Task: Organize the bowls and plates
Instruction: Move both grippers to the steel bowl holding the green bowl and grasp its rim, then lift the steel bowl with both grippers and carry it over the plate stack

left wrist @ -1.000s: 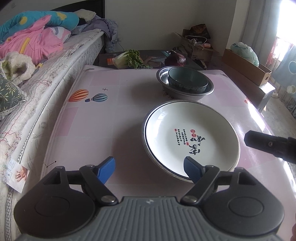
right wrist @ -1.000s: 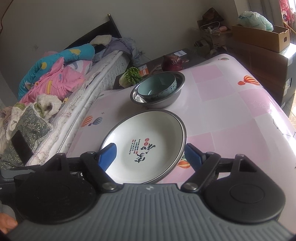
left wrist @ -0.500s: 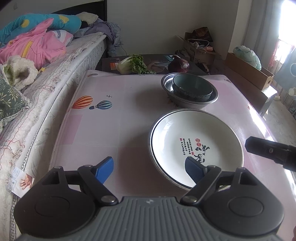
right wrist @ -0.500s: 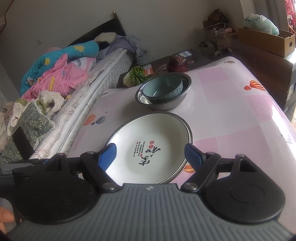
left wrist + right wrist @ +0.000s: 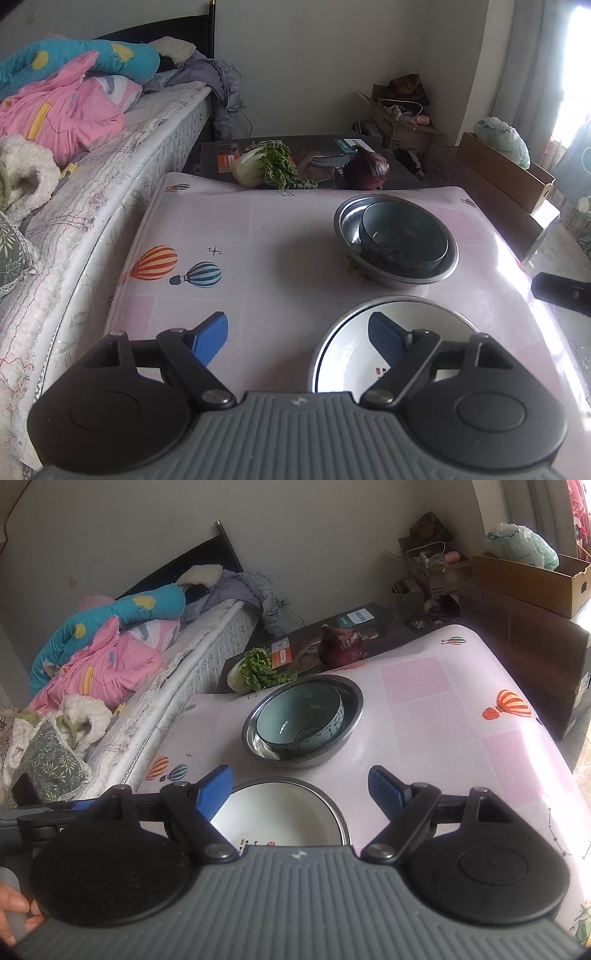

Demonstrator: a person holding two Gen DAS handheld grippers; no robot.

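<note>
Both tools hover above the near edge of the bench point(image 5: 280, 221), pointing toward its far edge. The white plate point(image 5: 354, 350) with printed characters lies flat at the near edge, mostly hidden under the tools. In the left wrist view it sits ahead and to the right of the left hand-held gripper point(image 5: 297, 334), whose right fingertip overlaps the plate's rim in the picture; whether it touches, cannot tell. In the right wrist view the plate point(image 5: 284, 812) lies between and just below the fingers of the right hand-held gripper point(image 5: 301, 788), slightly left of centre, so the right one looks better lined up on it. Round plate, no long axis; rim is the only purchase. Past it, toward the far edge and near but apart from the plate, stands a steel basin point(image 5: 351, 709) with a blue-grey bowl point(image 5: 299, 716) nested inside, leaning toward one wall. Left jaws spread wide and just easing inward, nothing clamped; right jaws spread wide, nothing gripped. Count: one plate, one ceramic bowl, one steel basin. Off the far edge, on a dark board: one leafy cabbage point(image 5: 266, 166), one purple cabbage point(image 5: 367, 170). Bed point(image 5: 110, 166) runs along the left edge. Judgement: plate likely goes next, to or under the nested pair.
</note>
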